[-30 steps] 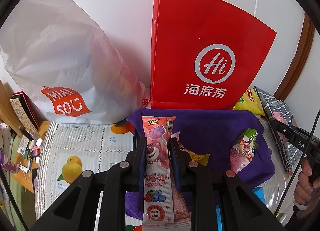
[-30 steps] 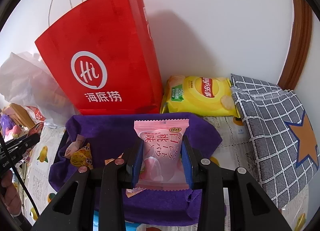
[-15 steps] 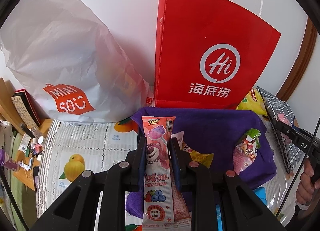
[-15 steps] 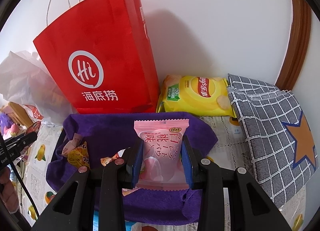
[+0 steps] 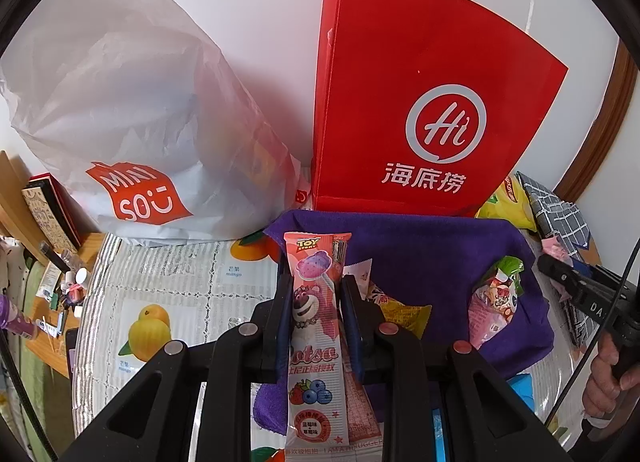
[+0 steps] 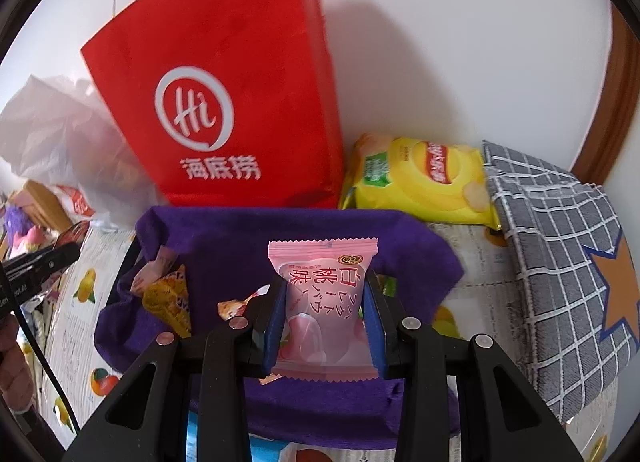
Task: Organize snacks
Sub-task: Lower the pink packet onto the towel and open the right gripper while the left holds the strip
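Snack packets [image 5: 316, 326] [image 6: 323, 302] in clamped grippers [image 5: 315, 298] [image 6: 324, 302]

Two tools on show, the left tool [image 5: 314, 298] and the right tool [image 6: 324, 298], each carrying one packet: a long lollipop packet [image 5: 316, 342] and a pink peach packet [image 6: 326, 302]. Behind them, one red paper bag [image 5: 432, 101], one white plastic bag [image 5: 132, 113], one yellow chip bag [image 6: 420, 181], one grey checked pouch [image 6: 568, 262]. One purple cloth-lined basket [image 5: 420, 246], and I count at least three loose wrapped sweets inside: a cone-shaped one [image 5: 496, 302], a yellow one [image 6: 168, 298], a pale pink one [image 6: 154, 268].

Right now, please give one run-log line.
left gripper: shut on lollipop | right gripper: shut on peach pack | both above purple cloth
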`<state>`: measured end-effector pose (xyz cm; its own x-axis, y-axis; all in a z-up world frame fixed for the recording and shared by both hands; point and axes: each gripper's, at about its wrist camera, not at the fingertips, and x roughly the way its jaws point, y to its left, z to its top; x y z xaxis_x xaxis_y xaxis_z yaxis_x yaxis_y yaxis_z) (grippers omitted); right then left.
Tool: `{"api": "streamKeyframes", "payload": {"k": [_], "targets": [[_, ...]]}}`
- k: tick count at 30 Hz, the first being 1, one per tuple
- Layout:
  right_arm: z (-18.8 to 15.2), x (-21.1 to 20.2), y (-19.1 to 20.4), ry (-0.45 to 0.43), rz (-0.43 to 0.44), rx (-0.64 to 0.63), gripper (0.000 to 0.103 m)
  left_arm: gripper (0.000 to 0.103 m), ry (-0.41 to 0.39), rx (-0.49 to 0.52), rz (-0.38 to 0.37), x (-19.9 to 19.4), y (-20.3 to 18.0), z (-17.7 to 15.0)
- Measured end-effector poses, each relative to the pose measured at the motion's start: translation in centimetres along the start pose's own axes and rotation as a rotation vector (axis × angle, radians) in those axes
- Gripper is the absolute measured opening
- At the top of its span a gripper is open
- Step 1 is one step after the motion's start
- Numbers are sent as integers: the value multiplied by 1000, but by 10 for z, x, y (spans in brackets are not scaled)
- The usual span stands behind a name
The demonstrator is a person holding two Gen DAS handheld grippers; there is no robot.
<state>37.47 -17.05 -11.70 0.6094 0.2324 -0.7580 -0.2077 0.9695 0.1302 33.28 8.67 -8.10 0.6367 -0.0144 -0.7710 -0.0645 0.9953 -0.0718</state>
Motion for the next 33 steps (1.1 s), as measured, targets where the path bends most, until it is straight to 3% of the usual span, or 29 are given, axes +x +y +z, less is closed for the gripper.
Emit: {"api": "streamKeyframes", "payload": {"k": [10,19,29,33], "targets": [[-5,15,8,72,-3,-26,36,24,11,27,2,4,-5,-2],[-7,22,11,105,52,-39,36,24,17,12,-3,6,2,-2],[-11,36,6,142,55,-42,36,24,89,57,-47,27,-23,-11],[-11,32,9,129,37,-70,43,24,118,85,-46,36,-35,-16]]}}
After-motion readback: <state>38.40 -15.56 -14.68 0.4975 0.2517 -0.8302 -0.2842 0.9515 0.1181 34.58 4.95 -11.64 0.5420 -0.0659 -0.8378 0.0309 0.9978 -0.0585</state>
